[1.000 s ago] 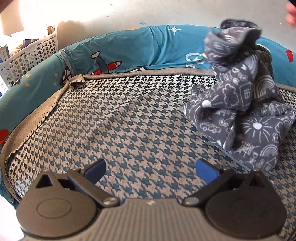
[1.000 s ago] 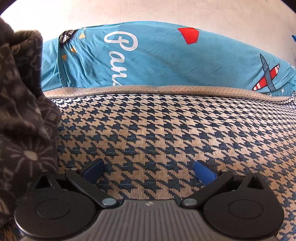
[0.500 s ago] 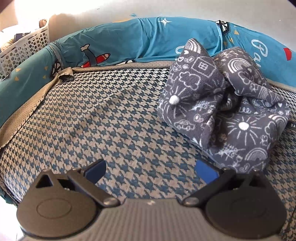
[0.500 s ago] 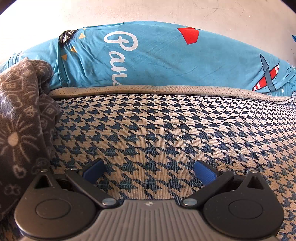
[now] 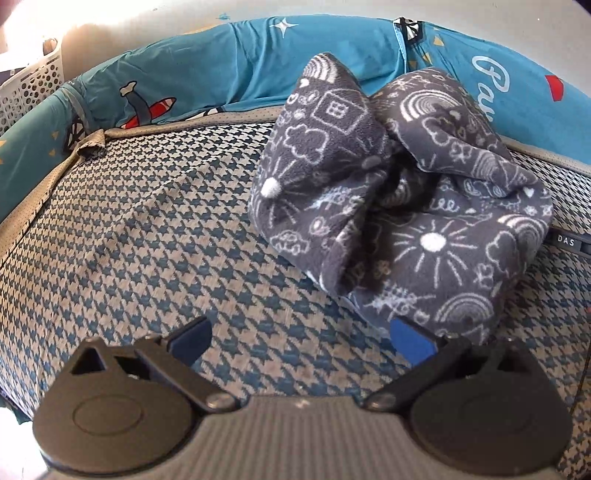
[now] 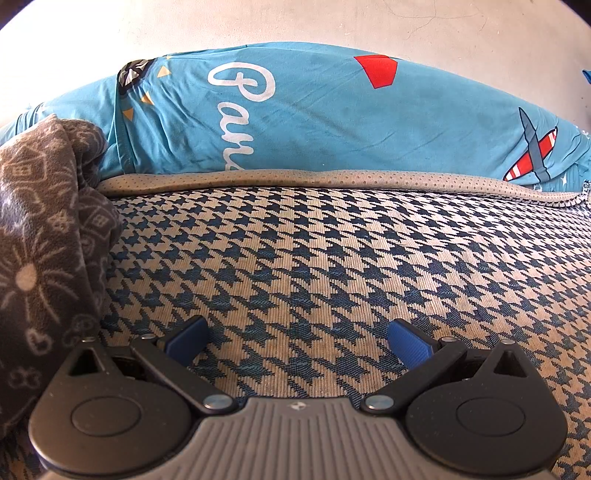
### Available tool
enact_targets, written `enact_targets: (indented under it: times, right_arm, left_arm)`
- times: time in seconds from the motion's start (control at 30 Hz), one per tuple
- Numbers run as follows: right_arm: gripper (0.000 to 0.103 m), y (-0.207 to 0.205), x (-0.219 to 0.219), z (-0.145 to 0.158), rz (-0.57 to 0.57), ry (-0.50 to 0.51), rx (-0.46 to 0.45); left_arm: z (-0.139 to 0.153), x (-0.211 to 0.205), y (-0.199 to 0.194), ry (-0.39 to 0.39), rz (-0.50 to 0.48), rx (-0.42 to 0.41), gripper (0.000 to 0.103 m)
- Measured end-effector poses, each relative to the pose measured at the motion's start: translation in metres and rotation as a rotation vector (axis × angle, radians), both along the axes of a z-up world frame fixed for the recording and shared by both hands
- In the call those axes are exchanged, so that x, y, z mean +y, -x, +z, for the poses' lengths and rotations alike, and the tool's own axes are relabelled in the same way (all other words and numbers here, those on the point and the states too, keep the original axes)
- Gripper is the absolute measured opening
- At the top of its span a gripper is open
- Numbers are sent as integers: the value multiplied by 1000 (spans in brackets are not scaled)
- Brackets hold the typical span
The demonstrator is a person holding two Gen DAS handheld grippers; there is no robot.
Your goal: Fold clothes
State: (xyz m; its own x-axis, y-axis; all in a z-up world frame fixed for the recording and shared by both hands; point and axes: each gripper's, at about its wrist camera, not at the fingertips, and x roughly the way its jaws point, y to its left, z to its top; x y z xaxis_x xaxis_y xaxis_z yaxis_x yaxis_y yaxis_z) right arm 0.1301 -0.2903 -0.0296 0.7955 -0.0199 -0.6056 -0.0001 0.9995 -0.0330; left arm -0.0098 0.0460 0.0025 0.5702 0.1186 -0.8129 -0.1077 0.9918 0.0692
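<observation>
Faintly, "DAS" tag (image 5: 566,240) beside garment (image 5: 402,206)

Houndstooth mattress (image 6: 332,258), pale wall (image 6: 295,22)

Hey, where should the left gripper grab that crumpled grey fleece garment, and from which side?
Probably the raised left-hand peak of the grey fleece garment. It stands up off the houndstooth mat, so fingers can close around it. Bring the open left gripper in from the near left, where the mat is bare. The right gripper, also open, sits beside the heap.
</observation>
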Motion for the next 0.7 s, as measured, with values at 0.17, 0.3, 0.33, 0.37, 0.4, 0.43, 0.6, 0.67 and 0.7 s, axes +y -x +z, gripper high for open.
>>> enact_targets:
  times: [0.17, 0.3, 0.33, 0.37, 0.4, 0.43, 0.6, 0.67, 0.7]
  right_arm:
    - [103, -1, 5, 1, -39, 2, 11]
    - [103, -2, 7, 2, -52, -2, 39]
    - [103, -2, 7, 4, -62, -4, 54]
    - [103, -2, 8, 5, -72, -7, 70]
    - [103, -3, 9, 7, -78, -8, 89]
    - [103, -3, 10, 8, -83, -8, 109]
    - [103, -1, 12, 17, -118, -21, 224]
    - [102, 4, 12, 22, -135, -35, 266]
    - [102, 8, 12, 26, -141, -43, 280]
  left_arm:
    - [-5, -10, -4, -7, -7, 7, 103]
    - [-7, -15, -5, -15, -15, 7, 103]
    - [-7, -16, -5, -18, -17, 6, 103]
    - [-7, -17, -6, -22, -17, 7, 103]
    - [-7, -18, -6, -21, -16, 7, 103]
    - [-7, -18, -7, -19, -15, 7, 103]
    - [-6, -17, -9, -8, -2, 8, 103]
    - [-5, -18, -8, -3, -1, 10, 103]
    - [-5, -19, -8, -9, -2, 12, 103]
